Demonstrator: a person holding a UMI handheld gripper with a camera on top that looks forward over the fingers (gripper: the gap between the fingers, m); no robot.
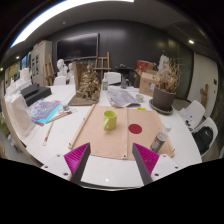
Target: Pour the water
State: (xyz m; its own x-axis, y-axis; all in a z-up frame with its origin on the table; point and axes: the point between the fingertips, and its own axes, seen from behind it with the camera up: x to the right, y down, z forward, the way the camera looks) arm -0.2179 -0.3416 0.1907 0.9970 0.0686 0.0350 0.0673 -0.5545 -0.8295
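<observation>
A white table (pixel 100 172) is being viewed from above the gripper (pixel 111 165), whose two fingers are being held wide apart with nothing between them. A green cup (pixel 110 120) is standing upright on a brown paper sheet (pixel 105 135), beyond the fingers. A red lid (pixel 135 128) is lying near it, and a small metal can (pixel 158 143) is standing further right.

A green cup (pixel 110 120) stands upright on a brown paper sheet (pixel 105 135) spread across the white table (pixel 190 160) (beyond the fingers). Near it on the sheet lies a dark red lid (pixel 135 128), with a small grey can (pixel 159 142) standing at the sheet's edge.
</observation>
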